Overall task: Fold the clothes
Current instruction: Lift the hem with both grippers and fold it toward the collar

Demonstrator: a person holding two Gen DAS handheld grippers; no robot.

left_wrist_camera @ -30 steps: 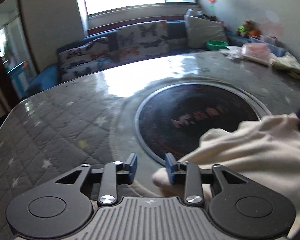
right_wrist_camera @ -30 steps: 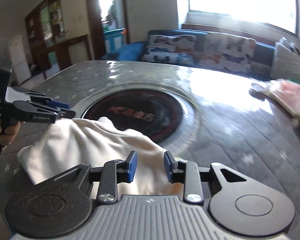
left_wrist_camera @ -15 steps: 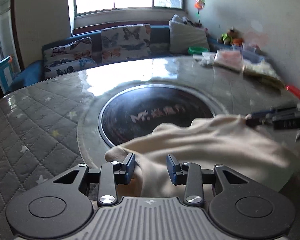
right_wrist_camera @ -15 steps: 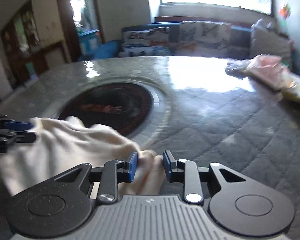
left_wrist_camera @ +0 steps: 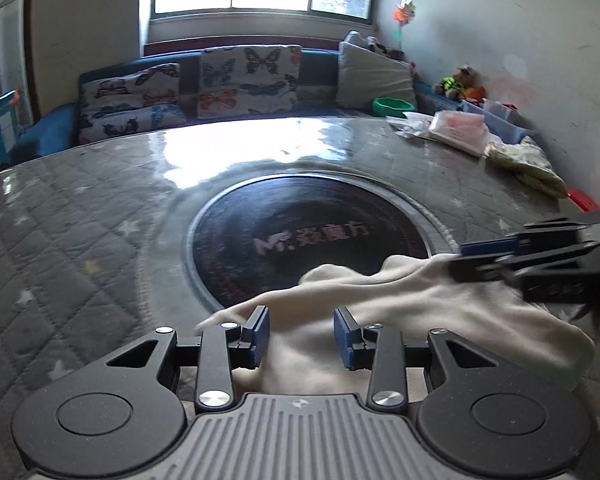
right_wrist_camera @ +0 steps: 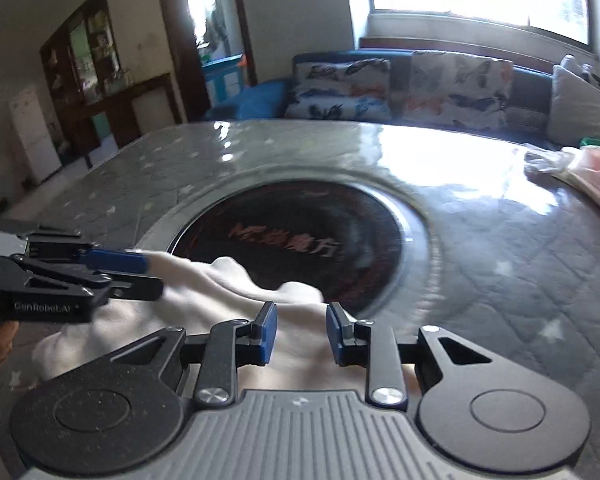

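Left gripper (left_wrist_camera: 301, 335): jaws apart, cream garment (left_wrist_camera: 400, 312) lying between and under the blue pads, none of it pinched. Right gripper (right_wrist_camera: 301, 335): jaws likewise apart over the same cloth, nothing clamped. The garment sits bunched at the near edge of the quilted grey table (left_wrist_camera: 80, 240), its far fold overlapping the rim of the dark round inset (left_wrist_camera: 300, 216). Beyond, plastic bags (left_wrist_camera: 456, 130) rest at the table's far right corner. Behind stands a sofa with butterfly cushions (left_wrist_camera: 248, 80).

Garment (left_wrist_camera: 412, 312): on table (left_wrist_camera: 80, 248), overlapping round inset's (left_wrist_camera: 300, 236) near edge.
Sofa (left_wrist_camera: 236, 80): behind table (under window).
Bags (left_wrist_camera: 456, 130): table's far right.
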